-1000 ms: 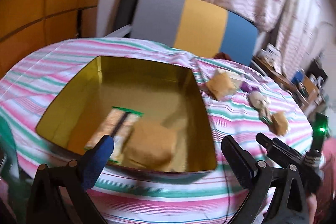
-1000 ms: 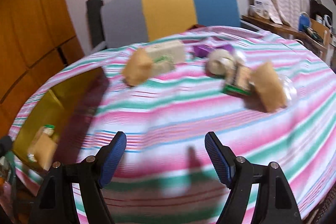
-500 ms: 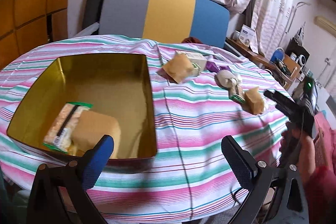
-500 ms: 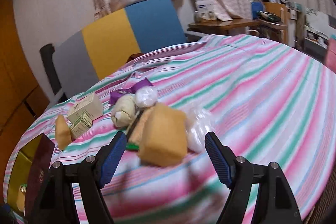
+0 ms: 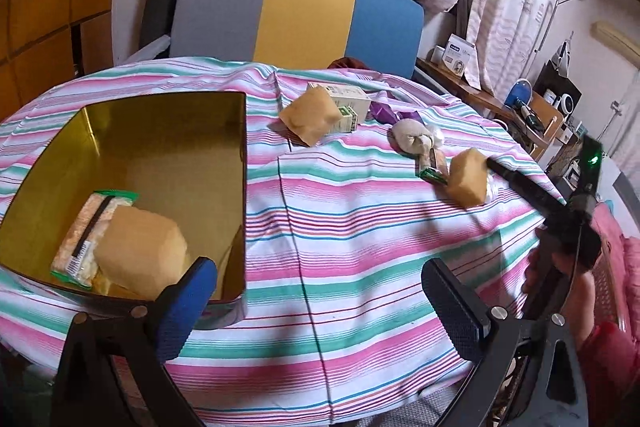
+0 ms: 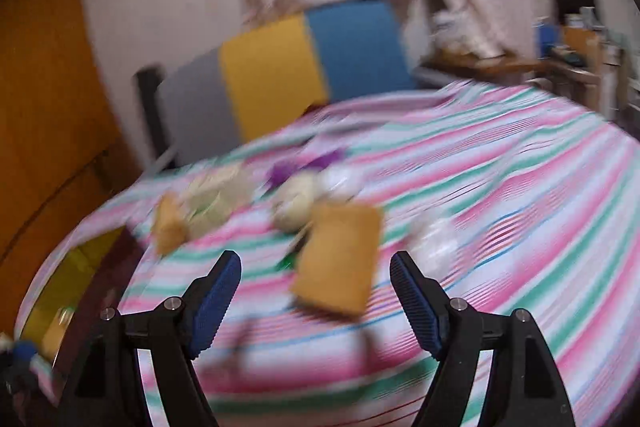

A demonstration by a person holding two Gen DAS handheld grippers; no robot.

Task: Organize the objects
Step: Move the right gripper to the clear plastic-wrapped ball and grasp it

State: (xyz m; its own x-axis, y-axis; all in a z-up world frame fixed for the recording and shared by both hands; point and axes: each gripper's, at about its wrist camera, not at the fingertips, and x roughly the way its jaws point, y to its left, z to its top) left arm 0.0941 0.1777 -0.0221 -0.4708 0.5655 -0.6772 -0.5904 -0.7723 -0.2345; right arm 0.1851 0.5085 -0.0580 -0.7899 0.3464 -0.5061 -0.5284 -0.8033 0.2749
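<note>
Your left gripper [image 5: 320, 303] gapes empty over the table's [image 5: 360, 247] near edge, beside the gold tin [image 5: 160, 147]. Your right gripper [image 6: 316, 291] stands open just short of a smooth tan pouch [image 6: 340, 263], blocky, its long axis running away from you. Beyond lie a cloth bundle [image 6: 296, 203] and boxes [image 6: 216, 199], blurred.

bare tablecloth [image 5: 360, 239] ahead, gold tin [image 5: 240, 187] leftward
</note>
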